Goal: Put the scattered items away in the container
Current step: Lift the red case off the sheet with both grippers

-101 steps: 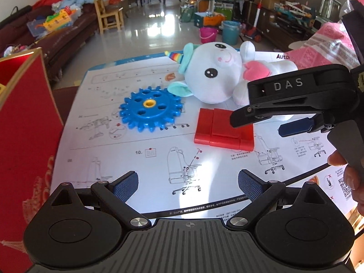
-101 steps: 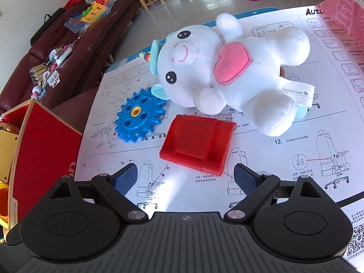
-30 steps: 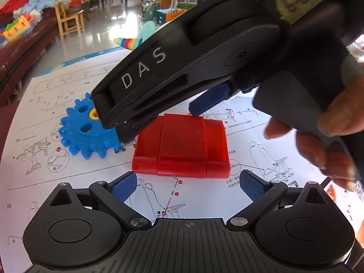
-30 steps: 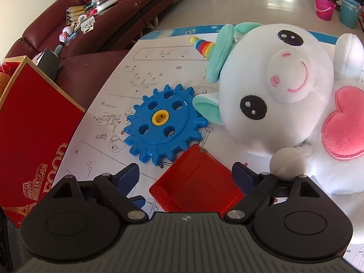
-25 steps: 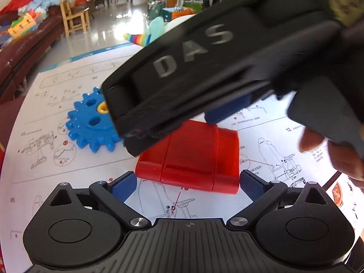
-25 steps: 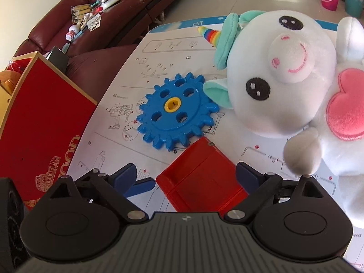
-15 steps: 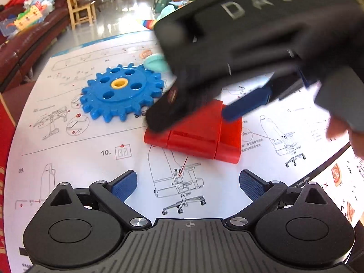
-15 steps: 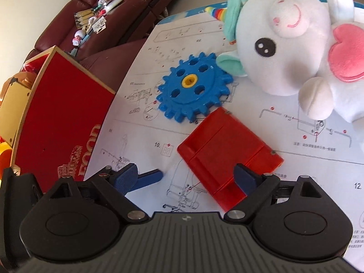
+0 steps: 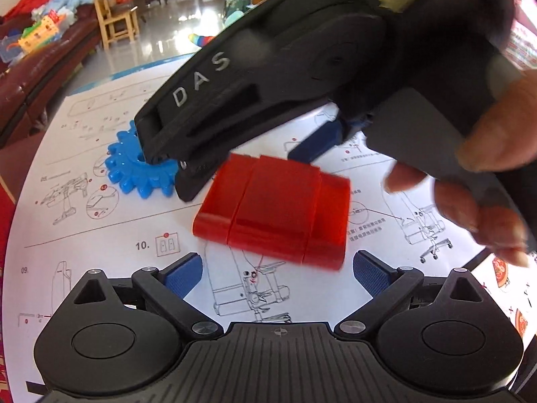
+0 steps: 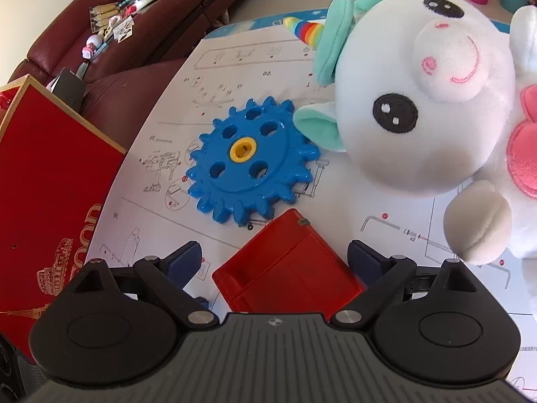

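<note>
"DAS" in raised letters on right gripper (image 9: pixel 235 158) housing. Red box (image 10: pixel 50 184), gold "FOOD" print and edging, far left; contents hidden. Glossy red plastic block (image 10: pixel 288 268) flat on printed instruction sheet (image 9: pixel 100 228), between right gripper's wide-spread blue pads. Left gripper (image 9: pixel 278 272) spread wide, empty. Blue toothed gear (image 10: pixel 248 164), white plush unicorn (image 10: pixel 419 107) just beyond.

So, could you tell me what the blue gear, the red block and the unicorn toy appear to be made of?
Blue gear: looks like hard moulded plastic, smooth and glossy, with highlights on its teeth.
Red block: likely plastic too, shiny, slightly translucent at the edges.
Unicorn toy: soft plush fabric, matte and fuzzy, with stitched facial details.
</note>
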Available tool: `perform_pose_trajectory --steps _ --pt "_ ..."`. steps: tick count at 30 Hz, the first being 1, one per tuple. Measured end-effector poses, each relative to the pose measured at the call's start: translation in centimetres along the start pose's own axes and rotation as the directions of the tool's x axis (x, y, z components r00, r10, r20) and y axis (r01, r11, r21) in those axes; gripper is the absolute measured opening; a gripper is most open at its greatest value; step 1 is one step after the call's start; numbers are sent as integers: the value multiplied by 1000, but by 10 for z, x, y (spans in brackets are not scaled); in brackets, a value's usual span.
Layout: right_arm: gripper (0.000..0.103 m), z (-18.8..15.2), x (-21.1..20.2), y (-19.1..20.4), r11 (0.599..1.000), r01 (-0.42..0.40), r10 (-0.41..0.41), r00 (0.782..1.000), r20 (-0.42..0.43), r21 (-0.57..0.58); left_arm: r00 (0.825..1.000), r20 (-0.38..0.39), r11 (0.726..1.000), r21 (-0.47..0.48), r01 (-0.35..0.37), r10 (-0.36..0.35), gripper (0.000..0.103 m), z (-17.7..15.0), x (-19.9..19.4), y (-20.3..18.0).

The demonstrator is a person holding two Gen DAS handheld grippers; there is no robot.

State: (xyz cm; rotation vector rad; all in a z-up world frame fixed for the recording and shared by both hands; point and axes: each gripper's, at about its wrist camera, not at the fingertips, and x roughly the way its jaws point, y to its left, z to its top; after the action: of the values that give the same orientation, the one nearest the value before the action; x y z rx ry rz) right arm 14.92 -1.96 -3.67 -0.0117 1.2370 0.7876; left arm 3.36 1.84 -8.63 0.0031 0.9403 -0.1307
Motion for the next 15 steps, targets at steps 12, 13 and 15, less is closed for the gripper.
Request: perform_pose_trajectory --steps 12,13,15 --pt "96 -53 -20 9 985 -115 123 991 -58 125 1000 -8 996 91 10 -10 98 -28 -20 -2" --pt "96 -58 -23 8 982 -121 130 990 -56 143 1000 -8 994 109 21 -20 98 -32 -23 -3" --pt "96 -68 -28 5 976 -134 145 988 -51 169 999 -16 990 132 45 -44 96 -39 -28 -6"
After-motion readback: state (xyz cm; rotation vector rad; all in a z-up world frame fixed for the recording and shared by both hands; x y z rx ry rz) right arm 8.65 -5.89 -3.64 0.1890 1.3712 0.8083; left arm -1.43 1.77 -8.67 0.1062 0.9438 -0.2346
